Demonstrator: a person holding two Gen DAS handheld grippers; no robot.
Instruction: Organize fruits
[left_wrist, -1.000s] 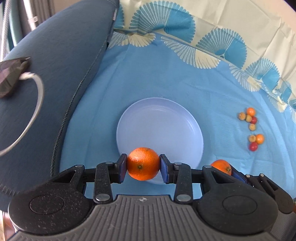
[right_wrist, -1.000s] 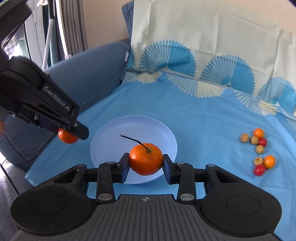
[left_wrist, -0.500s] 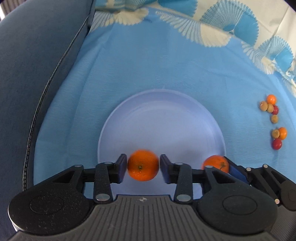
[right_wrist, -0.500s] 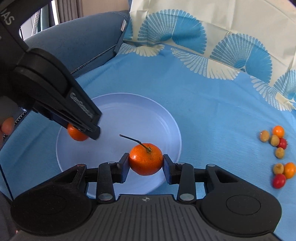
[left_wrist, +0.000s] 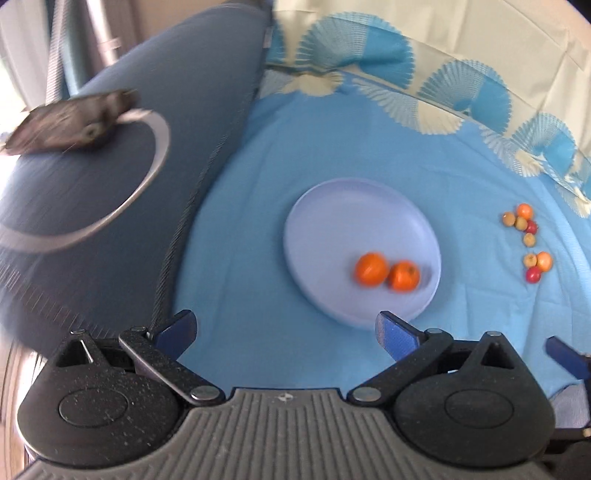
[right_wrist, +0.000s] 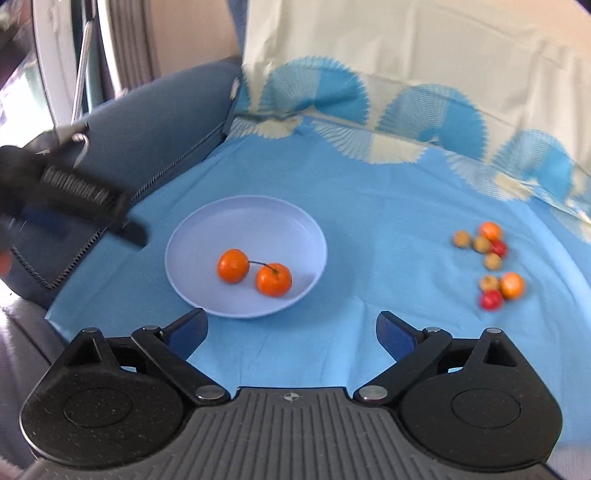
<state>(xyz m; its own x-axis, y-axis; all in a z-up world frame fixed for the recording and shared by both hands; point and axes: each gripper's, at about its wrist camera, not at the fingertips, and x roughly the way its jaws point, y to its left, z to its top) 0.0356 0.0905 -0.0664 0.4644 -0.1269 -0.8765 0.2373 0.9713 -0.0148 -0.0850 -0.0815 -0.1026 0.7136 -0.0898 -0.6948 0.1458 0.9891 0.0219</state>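
Two tangerines lie side by side in the pale lilac plate (right_wrist: 295, 221) (left_wrist: 332, 206): a plain one (right_wrist: 232, 266) (left_wrist: 371, 268) and one with a thin stem (right_wrist: 274, 279) (left_wrist: 404, 276). My left gripper (left_wrist: 286, 330) is pulled back from the plate, its jaws opening wide with nothing between them. My right gripper (right_wrist: 291, 326) is also opening, empty, just short of the plate's near rim. In the right wrist view the left gripper (right_wrist: 129, 230) shows blurred at the far left. A cluster of small red, orange and tan fruits (right_wrist: 487, 264) (left_wrist: 528, 240) lies on the cloth to the right.
A blue cloth (right_wrist: 369, 192) with a fan-pattern border covers the surface. A dark blue cushion (left_wrist: 110, 184) rises on the left, bearing a dark object with a metal ring (left_wrist: 74, 122). The right gripper's blue fingertip (left_wrist: 565, 356) shows at the left wrist view's right edge.
Both grippers let go of their tangerines, which now lie in the plate. Both have opened wide and drawn back from the plate.
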